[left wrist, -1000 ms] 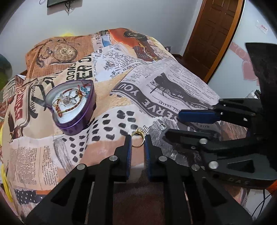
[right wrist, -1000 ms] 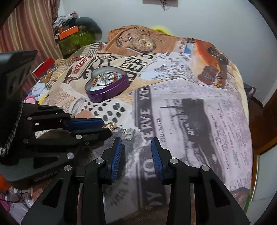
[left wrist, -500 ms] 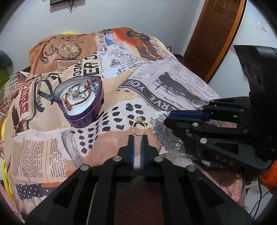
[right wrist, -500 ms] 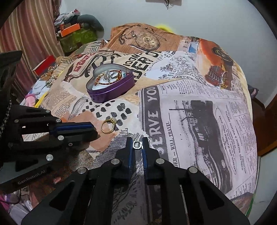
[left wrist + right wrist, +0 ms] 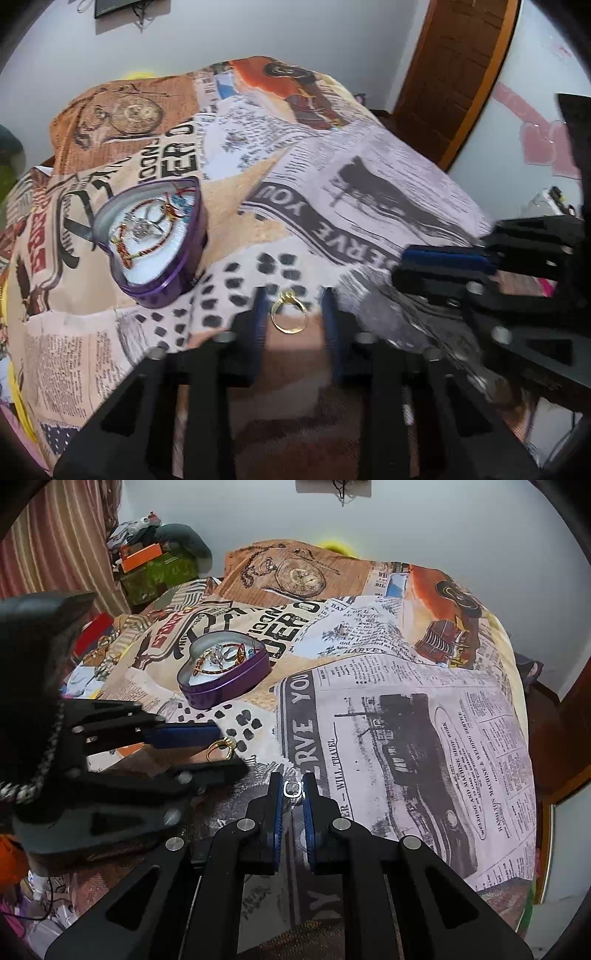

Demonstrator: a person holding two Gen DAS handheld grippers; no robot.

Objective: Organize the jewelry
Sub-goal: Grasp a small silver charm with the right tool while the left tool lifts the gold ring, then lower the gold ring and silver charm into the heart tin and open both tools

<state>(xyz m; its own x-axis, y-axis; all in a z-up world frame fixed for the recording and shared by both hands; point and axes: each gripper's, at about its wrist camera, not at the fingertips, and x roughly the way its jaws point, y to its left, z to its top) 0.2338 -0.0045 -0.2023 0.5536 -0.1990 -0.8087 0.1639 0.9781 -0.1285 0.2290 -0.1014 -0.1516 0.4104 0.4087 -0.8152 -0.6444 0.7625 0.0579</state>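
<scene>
Lying flat on the newsprint-patterned bedspread [image 5: 369, 192], the gold ring [image 5: 290, 312] sat directly ahead of the left gripper [image 5: 295, 314], between its two spread fingers and touching neither, its stone turned away from the gripper toward the far side of the bed. That placement made the left hand plainly the nearer one for this ring; the right gripper [image 5: 293, 794] was just beside it to the right and already occupied, its fingers drawn in on a small silver ring [image 5: 291, 789] held at their tips. The purple heart-shaped tin [image 5: 162, 266], open and holding bracelets and other pieces, stood up and to the left of the gold ring, near but apart from it. Judging from this, a straight closing of the left fingers would catch the band across its width, then a carry forward-left would reach the tin.
</scene>
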